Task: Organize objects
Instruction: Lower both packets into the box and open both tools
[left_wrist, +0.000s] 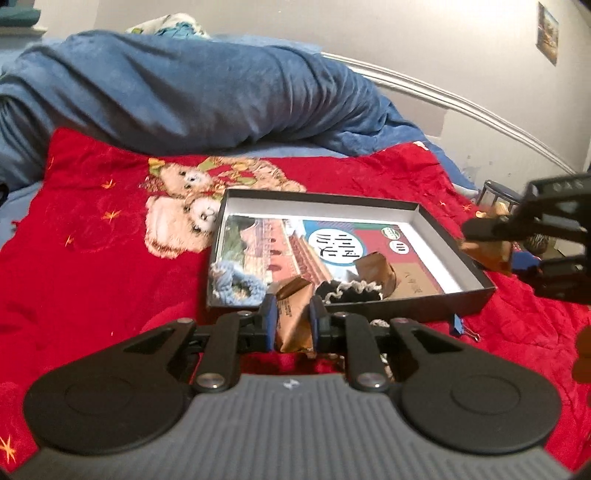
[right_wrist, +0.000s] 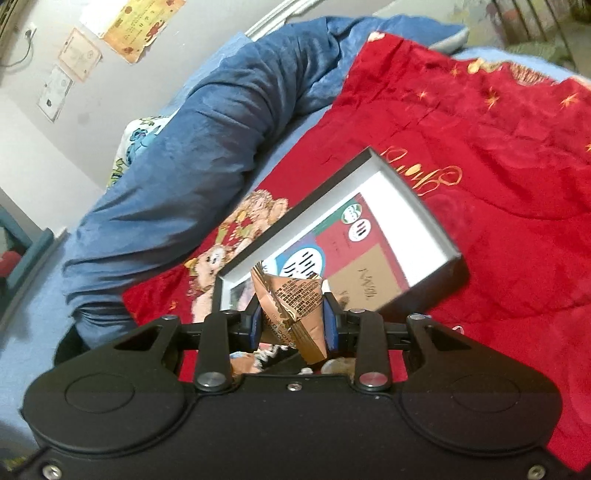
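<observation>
Counting packets: three brown foil packets in sight, one in each gripper, one loose in the box.
Left gripper (left_wrist: 292, 317): jaws drawn in close, pads pressing a brown packet (left_wrist: 293, 314) at the box's near edge.
Right gripper (right_wrist: 293, 325): narrow gap, clamped on a second brown packet (right_wrist: 295, 306), held over the box's near end.
Loose packet (left_wrist: 376, 271): lying inside the box.
Box (left_wrist: 461, 258): one shallow black box, white walls, printed card on its floor, resting on the red blanket (left_wrist: 92, 240).
Knitted pieces: two, a light blue one (left_wrist: 236, 286) at the near left corner, a dark one (left_wrist: 349, 291) beside it.
Blue quilt (left_wrist: 184, 92): one, bunched behind.
</observation>
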